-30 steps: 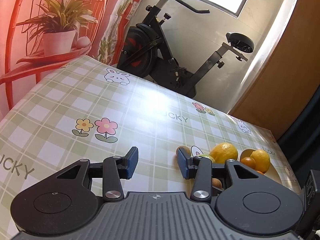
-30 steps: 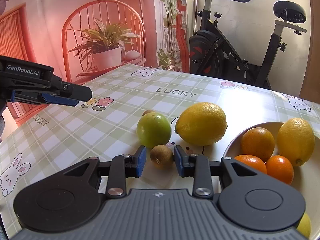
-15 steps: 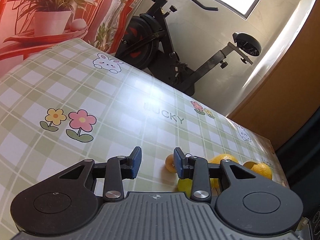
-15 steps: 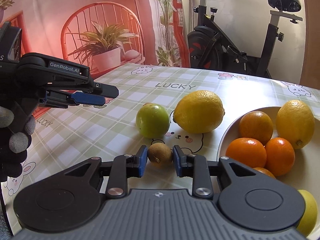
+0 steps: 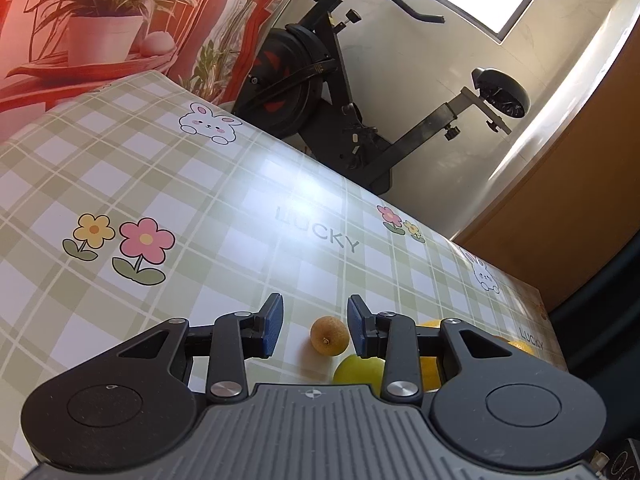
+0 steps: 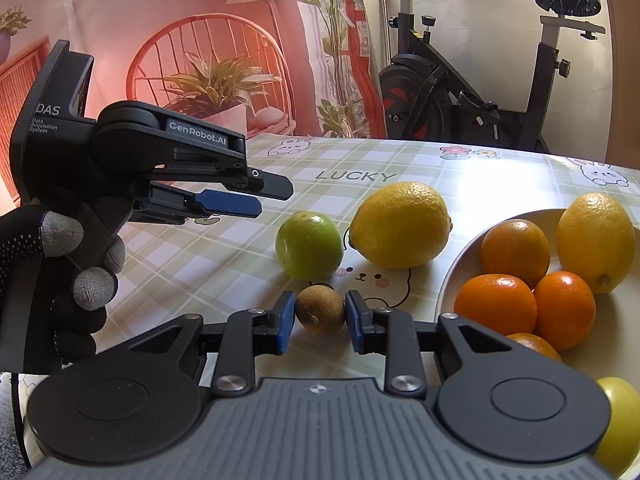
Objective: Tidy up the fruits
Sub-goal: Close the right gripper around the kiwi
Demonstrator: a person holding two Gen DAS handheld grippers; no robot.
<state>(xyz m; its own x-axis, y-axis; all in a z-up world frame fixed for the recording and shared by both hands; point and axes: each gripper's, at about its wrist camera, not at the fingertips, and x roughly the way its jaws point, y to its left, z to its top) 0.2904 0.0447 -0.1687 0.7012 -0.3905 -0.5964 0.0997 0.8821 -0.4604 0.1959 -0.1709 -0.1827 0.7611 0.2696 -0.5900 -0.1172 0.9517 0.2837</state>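
Observation:
My right gripper (image 6: 320,309) is shut on a small brown fruit (image 6: 320,316) that sits low over the checked tablecloth (image 6: 192,256). Just beyond it lie a green lime (image 6: 309,245) and a big lemon (image 6: 400,224). A cream bowl (image 6: 460,258) on the right holds several oranges (image 6: 496,304), a lemon (image 6: 596,240) and a green fruit (image 6: 618,420). My left gripper (image 5: 314,312) is open and grips nothing. Past its fingers, on the cloth, lies another small brown fruit (image 5: 329,336) beside the lime (image 5: 358,368). From the right wrist view the left gripper (image 6: 274,198) hovers left of the lime, held by a gloved hand (image 6: 60,264).
An exercise bike (image 6: 460,92) stands behind the table's far edge. A printed backdrop with a chair and a potted plant (image 6: 216,84) hangs along the back left. The tablecloth (image 5: 160,184) stretches bare to the left of the fruits.
My right jaws have closed onto the small brown fruit. The left gripper has narrowed and moved in toward the fruits, coming further into the right wrist view.

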